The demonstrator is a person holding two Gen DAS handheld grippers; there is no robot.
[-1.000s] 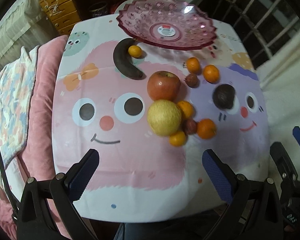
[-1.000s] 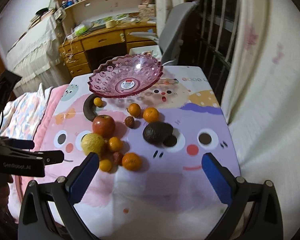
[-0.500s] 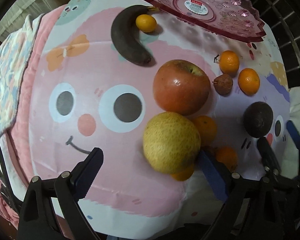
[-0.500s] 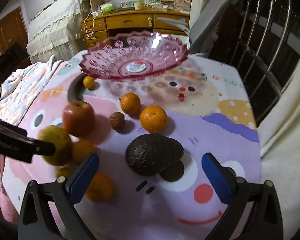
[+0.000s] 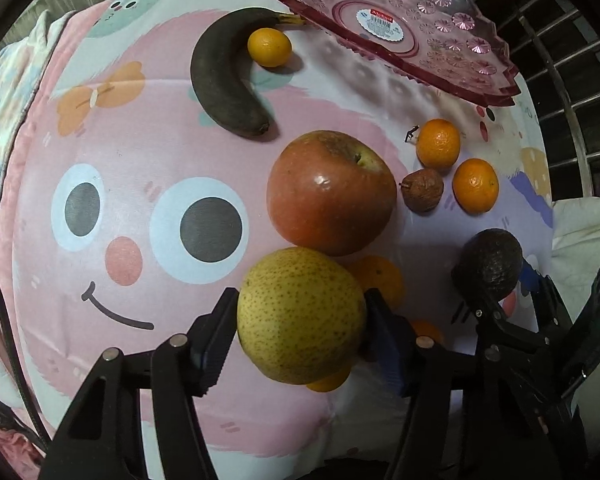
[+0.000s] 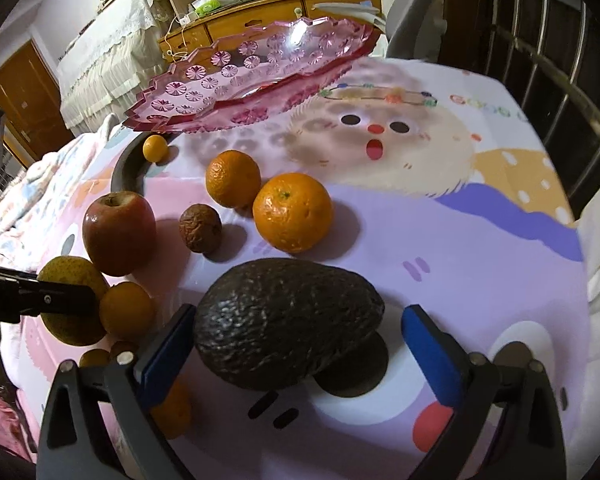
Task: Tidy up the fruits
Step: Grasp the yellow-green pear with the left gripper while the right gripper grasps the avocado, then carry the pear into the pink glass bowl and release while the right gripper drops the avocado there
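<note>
My left gripper [image 5: 300,320] is shut on the yellow pear [image 5: 300,314], both pads touching its sides; the pear also shows in the right wrist view [image 6: 70,300]. My right gripper [image 6: 296,336] is open around the dark avocado [image 6: 288,320], left pad touching it, right pad apart. The avocado also shows in the left wrist view [image 5: 490,264]. A red apple [image 5: 332,192] sits just behind the pear. The pink glass bowl [image 5: 384,20] stands empty at the far side.
A black banana [image 5: 224,80] and a small kumquat [image 5: 269,47] lie near the bowl. Oranges [image 5: 438,144] [image 5: 476,185] and a wrinkled brown fruit [image 5: 422,190] lie right of the apple. More oranges [image 5: 380,280] sit behind the pear. A railing and bedding flank the table.
Both grippers moved forward and down to the fruit. The left closed onto the pear. The right came around the avocado and narrowed.
</note>
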